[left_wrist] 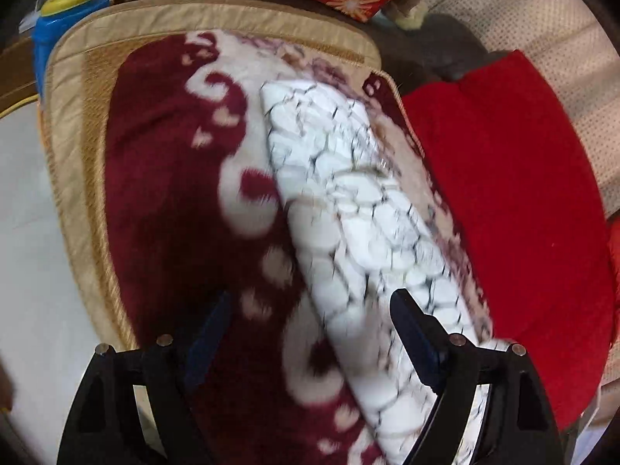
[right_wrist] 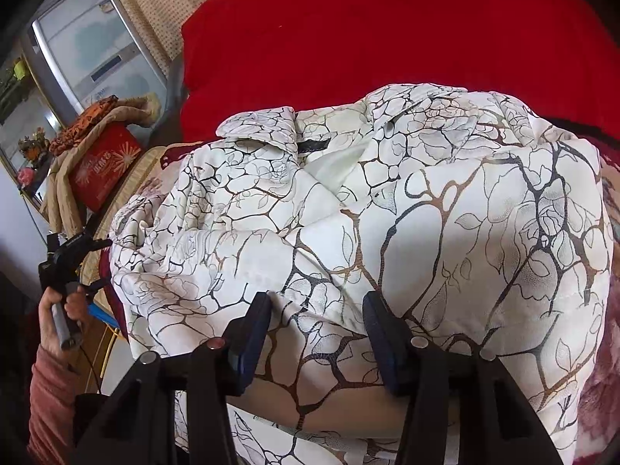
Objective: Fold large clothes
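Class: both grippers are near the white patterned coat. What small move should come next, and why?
Probably shut the right gripper on the white padded coat with dark branching print: its open jaws straddle the coat's near edge, grasping nothing. The left gripper is open too, over the maroon-and-cream blanket.

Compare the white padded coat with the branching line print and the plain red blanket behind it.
The white padded coat with the branching line print is patterned all over; the plain red blanket is a single colour. The coat looks puffy and bunched into folds, while the blanket lies much smoother. The coat sits nearest the right gripper; the blanket lies beyond it. Both are soft textiles.
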`<act>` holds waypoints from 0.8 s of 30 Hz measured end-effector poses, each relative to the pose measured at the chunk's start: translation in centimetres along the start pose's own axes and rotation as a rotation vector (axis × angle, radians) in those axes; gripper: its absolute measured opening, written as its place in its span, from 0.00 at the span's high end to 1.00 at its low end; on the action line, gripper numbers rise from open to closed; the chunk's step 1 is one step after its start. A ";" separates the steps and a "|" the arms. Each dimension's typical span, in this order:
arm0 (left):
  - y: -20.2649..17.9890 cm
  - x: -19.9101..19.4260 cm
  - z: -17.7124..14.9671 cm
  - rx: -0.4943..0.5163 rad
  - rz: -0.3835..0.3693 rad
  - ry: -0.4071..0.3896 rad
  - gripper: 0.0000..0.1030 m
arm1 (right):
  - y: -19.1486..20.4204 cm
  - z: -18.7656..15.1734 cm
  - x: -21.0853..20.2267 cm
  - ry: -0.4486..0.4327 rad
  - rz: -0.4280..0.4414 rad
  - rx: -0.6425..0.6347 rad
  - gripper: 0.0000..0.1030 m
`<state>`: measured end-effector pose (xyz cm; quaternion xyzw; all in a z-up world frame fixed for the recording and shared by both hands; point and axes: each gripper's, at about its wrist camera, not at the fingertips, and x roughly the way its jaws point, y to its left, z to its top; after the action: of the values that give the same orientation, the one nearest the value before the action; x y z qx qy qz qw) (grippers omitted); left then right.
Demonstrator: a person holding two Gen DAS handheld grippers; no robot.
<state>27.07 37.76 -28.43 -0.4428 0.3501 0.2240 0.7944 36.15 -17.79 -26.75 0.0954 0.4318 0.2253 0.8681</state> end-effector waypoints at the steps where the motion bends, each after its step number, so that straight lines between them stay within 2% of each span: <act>1: -0.1 0.2 0.4 0.012 -0.019 -0.020 0.18 | 0.0 0.0 0.0 0.000 0.001 0.001 0.48; 4: 0.1 0.9 1.8 0.031 -0.057 -0.050 0.18 | 0.0 0.0 0.0 -0.001 0.001 0.000 0.48; 6: 0.3 1.7 2.7 0.041 -0.067 -0.069 0.27 | 0.0 0.0 0.0 -0.001 0.001 -0.002 0.48; 10: 0.7 2.4 3.9 0.074 -0.031 -0.098 0.61 | 0.0 0.0 0.1 -0.005 0.001 -0.006 0.48; 11: 0.7 2.7 4.1 0.075 -0.024 -0.102 0.67 | 0.0 0.0 0.1 -0.006 0.001 -0.007 0.48; 12: 0.7 2.7 4.3 0.075 -0.020 -0.108 0.69 | 0.0 0.0 0.1 -0.006 0.001 -0.008 0.48; 14: 0.6 2.8 4.4 0.082 -0.013 -0.116 0.83 | 0.0 0.0 0.1 -0.006 0.002 -0.012 0.48; 17: -0.2 2.3 4.1 0.110 0.007 -0.137 0.92 | -0.1 -0.1 0.0 -0.006 0.008 -0.016 0.48; 19: -2.2 0.6 3.7 0.178 0.008 -0.191 0.94 | -0.2 -0.1 0.0 -0.005 0.016 -0.015 0.48; 24: -8.5 -4.7 0.5 0.381 -0.098 -0.322 0.97 | -0.6 0.1 -1.1 -0.034 0.050 0.015 0.48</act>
<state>29.86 33.66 -20.07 -0.2604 0.2329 0.1829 0.9190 35.81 -18.83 -26.16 0.1164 0.4160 0.2420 0.8688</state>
